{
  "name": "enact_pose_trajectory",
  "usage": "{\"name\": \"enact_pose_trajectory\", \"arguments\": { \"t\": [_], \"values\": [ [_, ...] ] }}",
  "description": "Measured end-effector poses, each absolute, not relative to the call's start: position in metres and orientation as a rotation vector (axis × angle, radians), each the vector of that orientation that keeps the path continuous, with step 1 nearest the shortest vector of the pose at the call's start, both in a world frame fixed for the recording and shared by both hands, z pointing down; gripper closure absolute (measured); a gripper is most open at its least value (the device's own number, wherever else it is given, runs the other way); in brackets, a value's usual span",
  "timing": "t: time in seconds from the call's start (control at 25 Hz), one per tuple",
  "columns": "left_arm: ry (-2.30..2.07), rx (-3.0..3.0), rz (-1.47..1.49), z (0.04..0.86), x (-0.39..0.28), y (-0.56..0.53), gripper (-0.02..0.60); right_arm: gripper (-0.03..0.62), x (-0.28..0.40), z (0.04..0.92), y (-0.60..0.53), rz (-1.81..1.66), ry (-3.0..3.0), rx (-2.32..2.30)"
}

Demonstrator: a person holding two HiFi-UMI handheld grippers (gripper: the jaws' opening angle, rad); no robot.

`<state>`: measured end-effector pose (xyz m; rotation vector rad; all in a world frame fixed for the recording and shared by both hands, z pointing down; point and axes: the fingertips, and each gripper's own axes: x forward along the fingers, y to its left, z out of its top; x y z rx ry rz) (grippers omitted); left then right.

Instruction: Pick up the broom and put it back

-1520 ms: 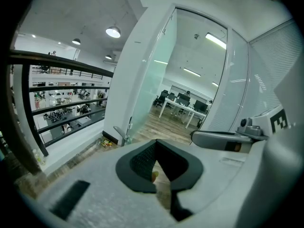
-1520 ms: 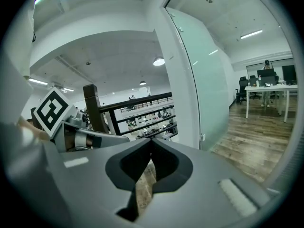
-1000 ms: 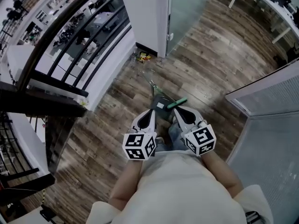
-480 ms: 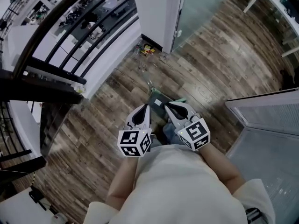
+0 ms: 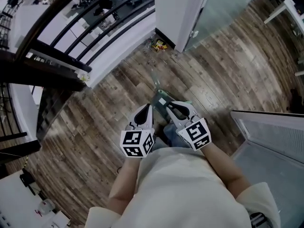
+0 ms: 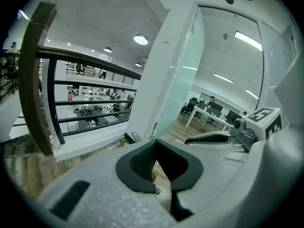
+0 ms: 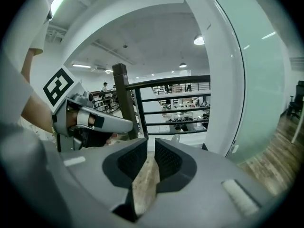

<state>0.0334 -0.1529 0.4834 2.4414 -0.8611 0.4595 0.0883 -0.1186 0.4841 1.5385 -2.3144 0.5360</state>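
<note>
On the brown wood floor [image 5: 95, 127], just ahead of the two claws, is the broom [image 5: 160, 98]. From the head view it looks like a small dark lump with a thin pole that runs away toward the wall. A bit of green shows right beside it. It is too small to tell its parts well. The broom is not in any claw.

The left claw [image 5: 148, 107] is closed. Its two tips touch and nothing is between them. It points ahead and a bit down, with its tip near the broom's left side.

The right claw [image 5: 167, 104] is opening. A thin gap shows between its pads, and nothing is in the gap, just floor. Its tip is very near the dark part of the broom, but I cannot tell if it touches it.

The two claws are side by side, close together. The person's pale shirt [image 5: 190, 194] fills the bottom of the head view.

Past the broom, some small bright bits of litter [image 5: 159, 45] lie on the floor at the foot of a white pillar [image 5: 178, 8]. A glass door [image 5: 223, 8] is to the right of the pillar. A dark railing [image 5: 71, 32] with black bars runs along the left side
</note>
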Motion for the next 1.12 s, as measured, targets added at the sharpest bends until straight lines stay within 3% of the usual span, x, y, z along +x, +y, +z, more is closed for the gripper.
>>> {"name": "enact_pose_trajectory", "arguments": {
  "t": [1.12],
  "values": [
    [-1.165,2.153,0.447,0.574,0.022,-0.168,0.577,0.470,0.110,0.615,-0.179,0.571,-2.238,1.297]
  ]
}}
